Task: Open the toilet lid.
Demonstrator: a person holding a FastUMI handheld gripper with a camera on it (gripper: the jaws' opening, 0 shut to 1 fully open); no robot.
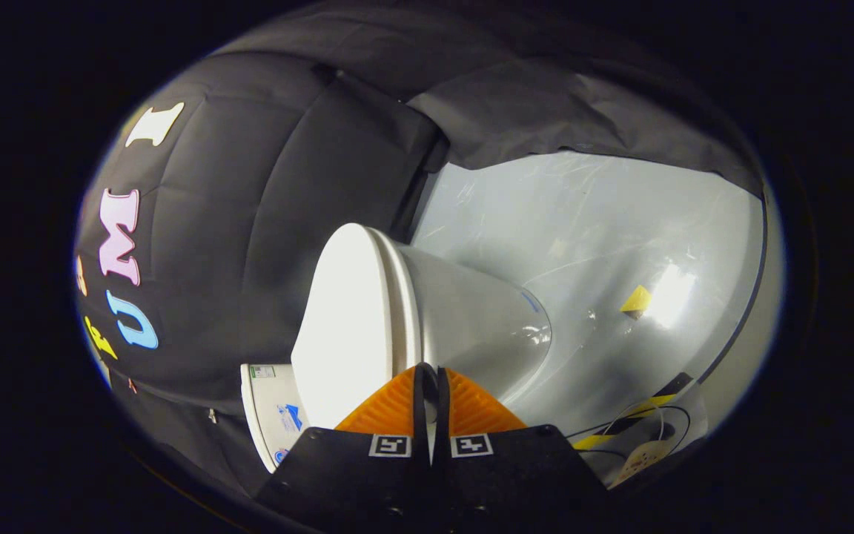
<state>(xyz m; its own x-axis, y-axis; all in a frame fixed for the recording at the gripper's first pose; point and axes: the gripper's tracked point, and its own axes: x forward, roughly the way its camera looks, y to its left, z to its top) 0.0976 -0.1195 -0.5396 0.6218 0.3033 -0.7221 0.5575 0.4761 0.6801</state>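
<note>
Booth wall, black cloth, takes up the biggest share of the scene, hanging in folds behind & beside the toilet, w/ a second sheet draped further back over the top of the floor. Next biggest: pale grey glossy floor, scuffed, w/ a bright glare patch. The view is rolled sideways, so the toilet appears tipped over relative to the fingers. Toilet bowl, white, sits on that floor just ahead of the fingers, its rounded body tapering away toward the floor side. Toilet lid, white, smooth, is down on the bowl, closed; its flat top faces the cloth wall & its rim edge w/ the seat line runs right above the fingertips. White tank w/ a couple of small stickers shows beside the lid, close to the cloth. Gripper: the two fingers are pressed together, only a thin slit btwn them, nothing pinched; tips sit at the lid/bowl seam, contact w/ it can't be confirmed. Smaller bits on the floor beyond the bowl: a yellow-black striped tape strip, thin white & black cables looping near it, a small round perforated disc, & a little yellow tape square next to the glare.
</note>
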